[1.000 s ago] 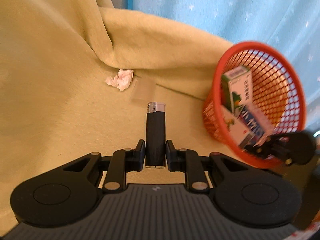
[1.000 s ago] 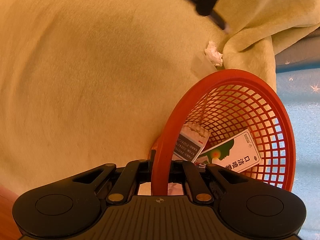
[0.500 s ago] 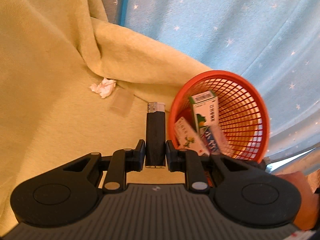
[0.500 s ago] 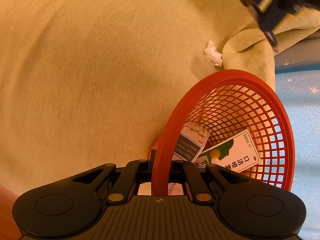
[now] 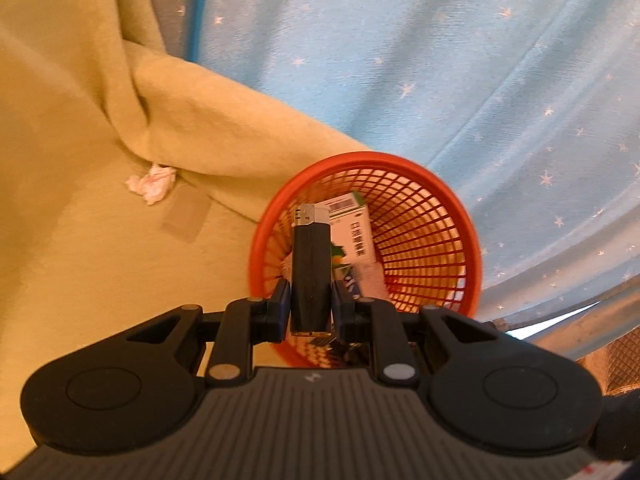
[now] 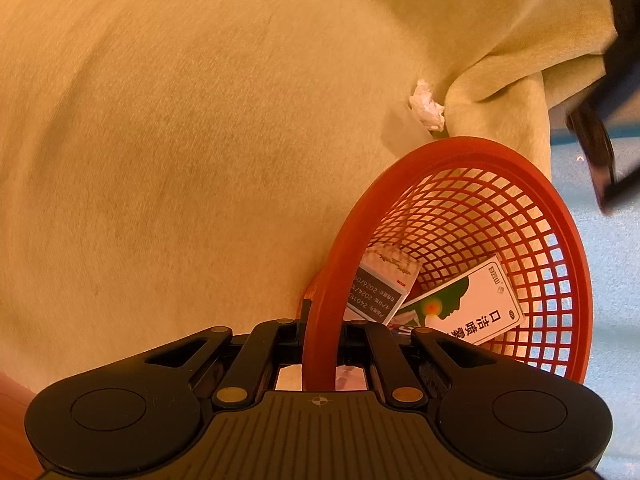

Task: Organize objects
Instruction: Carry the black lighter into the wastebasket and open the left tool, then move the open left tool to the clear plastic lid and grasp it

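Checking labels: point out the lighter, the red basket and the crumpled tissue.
lighter (image 5: 311,276), left wrist view, black body.
red basket (image 6: 476,151), right wrist view, far rim.
crumpled tissue (image 5: 152,181), left wrist view, middle of the wad.

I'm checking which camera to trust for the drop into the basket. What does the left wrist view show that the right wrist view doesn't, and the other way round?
Only the left wrist view shows the left gripper shut on the black lighter, lined up with the basket's opening, and the starred blue curtain.

Only the right wrist view shows the right gripper shut on the basket's rim.

Both show the red mesh basket holding medicine boxes, the crumpled tissue, and the yellow-green blanket.
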A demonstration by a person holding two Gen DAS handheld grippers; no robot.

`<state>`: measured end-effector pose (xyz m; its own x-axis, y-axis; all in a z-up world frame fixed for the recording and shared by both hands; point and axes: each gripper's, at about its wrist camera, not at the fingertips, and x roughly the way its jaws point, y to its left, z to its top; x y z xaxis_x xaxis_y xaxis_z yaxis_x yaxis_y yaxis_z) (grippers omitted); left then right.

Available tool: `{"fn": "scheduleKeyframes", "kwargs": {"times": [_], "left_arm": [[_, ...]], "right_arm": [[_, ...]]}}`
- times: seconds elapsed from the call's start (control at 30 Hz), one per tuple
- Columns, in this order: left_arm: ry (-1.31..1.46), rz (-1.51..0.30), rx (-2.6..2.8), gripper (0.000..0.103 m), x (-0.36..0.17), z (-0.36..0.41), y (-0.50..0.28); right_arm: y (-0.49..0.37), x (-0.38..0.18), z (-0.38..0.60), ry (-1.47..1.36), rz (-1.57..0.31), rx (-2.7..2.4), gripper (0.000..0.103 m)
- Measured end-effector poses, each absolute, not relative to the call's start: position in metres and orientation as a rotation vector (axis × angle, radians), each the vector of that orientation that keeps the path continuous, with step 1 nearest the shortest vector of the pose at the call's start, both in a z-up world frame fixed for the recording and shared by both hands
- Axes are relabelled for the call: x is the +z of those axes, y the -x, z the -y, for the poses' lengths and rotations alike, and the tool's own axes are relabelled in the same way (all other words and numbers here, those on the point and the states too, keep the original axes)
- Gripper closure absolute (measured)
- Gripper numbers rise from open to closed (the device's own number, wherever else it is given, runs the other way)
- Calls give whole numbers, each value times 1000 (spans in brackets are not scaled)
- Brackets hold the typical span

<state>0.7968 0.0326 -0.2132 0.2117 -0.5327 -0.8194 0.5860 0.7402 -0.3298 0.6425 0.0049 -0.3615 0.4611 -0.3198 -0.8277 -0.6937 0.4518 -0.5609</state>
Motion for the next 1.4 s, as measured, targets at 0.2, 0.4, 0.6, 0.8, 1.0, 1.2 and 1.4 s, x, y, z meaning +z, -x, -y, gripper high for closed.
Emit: {"fn": "scheduleKeyframes", "kwargs": {"times": [0.2, 0.4, 0.6, 0.8, 1.0, 1.2, 1.4], "left_arm": [[-31, -1107, -827, 86, -213, -11, -798], [-29, -1072, -819, 79, -211, -3, -799], [-42, -1070, -774, 79, -212, -16, -803], [-48, -1069, -715, 79, -216, -35, -814], [-55, -1074, -656, 79, -220, -52, -825], [-75, -1091, -615, 78, -229, -66, -836], [-106, -1093, -587, 72, -240, -78, -847]], "right_arm": [[-642, -362, -4, 1121, -1118, 303, 102], [-641, -360, 0, 1109, -1117, 299, 102], [-638, -359, 0, 1107, -1115, 298, 102], [-638, -359, 0, 1109, -1116, 299, 102], [-639, -358, -1, 1108, -1121, 298, 102], [-640, -358, -2, 1107, -1126, 297, 102], [-640, -358, -3, 1107, -1130, 295, 102]]}}
